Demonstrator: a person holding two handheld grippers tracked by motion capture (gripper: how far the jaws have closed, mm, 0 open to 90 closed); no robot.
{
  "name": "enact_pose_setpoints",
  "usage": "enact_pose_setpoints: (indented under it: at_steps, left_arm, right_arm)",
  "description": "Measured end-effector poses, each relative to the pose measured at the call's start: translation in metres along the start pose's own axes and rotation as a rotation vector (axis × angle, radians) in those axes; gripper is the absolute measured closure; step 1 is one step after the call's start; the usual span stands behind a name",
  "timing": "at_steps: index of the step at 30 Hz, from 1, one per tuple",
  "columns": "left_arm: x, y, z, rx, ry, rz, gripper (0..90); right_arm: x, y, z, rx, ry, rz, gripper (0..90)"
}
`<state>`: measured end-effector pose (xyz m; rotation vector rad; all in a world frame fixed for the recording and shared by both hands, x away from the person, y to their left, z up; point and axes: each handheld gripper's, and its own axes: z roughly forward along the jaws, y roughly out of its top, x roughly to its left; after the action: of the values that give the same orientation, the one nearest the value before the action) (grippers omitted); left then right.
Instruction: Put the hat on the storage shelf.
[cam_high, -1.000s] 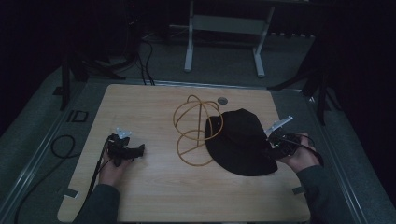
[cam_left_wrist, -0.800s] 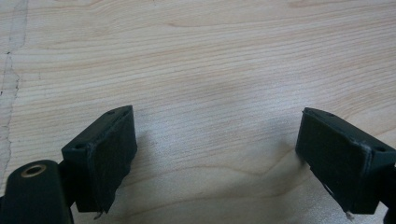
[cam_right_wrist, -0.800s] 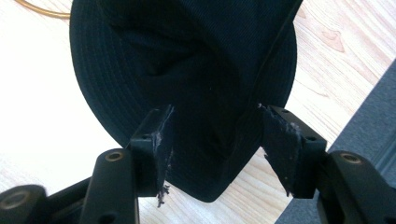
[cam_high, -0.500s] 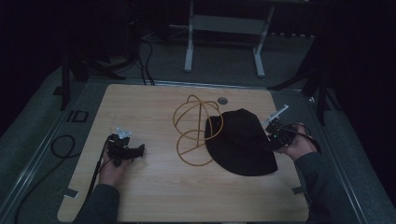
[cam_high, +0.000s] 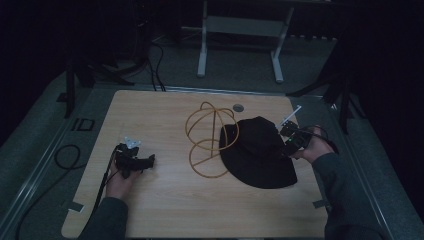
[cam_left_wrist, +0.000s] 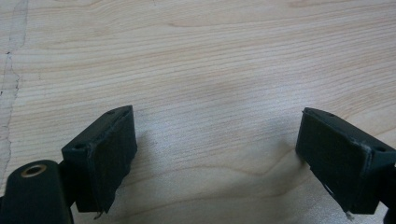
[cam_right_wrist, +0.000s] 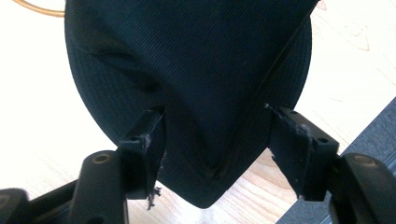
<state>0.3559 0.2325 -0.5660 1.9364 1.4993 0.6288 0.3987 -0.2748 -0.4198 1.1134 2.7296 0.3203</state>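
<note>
A black fabric hat (cam_high: 257, 155) lies on the wooden table (cam_high: 165, 210), right of centre, its left side against a golden wire hat frame (cam_high: 207, 142). My right gripper (cam_high: 286, 147) is at the hat's right edge. In the right gripper view a raised fold of the hat (cam_right_wrist: 187, 70) sits between the jaws of the right gripper (cam_right_wrist: 215, 116), which have just been opening and stand wide, with bare wood showing beside the right pad. My left gripper (cam_high: 147, 161) rests on the table at the left, and the left gripper (cam_left_wrist: 215, 154) is open over bare wood.
A round cable hole (cam_high: 238, 107) sits near the table's far edge. The wire frame (cam_right_wrist: 39, 10) peeks past the hat's far side. Metal stand legs (cam_high: 240, 45) and a cable loop (cam_high: 65, 155) are on the floor. Grey floor (cam_right_wrist: 355, 135) begins just right of the hat.
My right gripper has shifted a little toward the table's far side along the hat's right edge. The left gripper has stayed put.
</note>
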Motion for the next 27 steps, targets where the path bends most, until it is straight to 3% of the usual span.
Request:
enact_pose_setpoints:
  at_steps: [8,20,27]
  left_arm:
    - [0.000,0.000,0.000,0.000,0.000,0.000,12.7]
    - [0.000,0.000,0.000,0.000,0.000,0.000,12.6]
    - [0.000,0.000,0.000,0.000,0.000,0.000,12.6]
  right_arm:
    - [-0.004,0.012,0.007,0.073,0.014,0.000,29.9]
    - [-0.007,0.031,0.019,0.186,0.064,-0.017,31.9]
    - [-0.012,0.037,0.031,0.234,0.081,0.012,34.2]
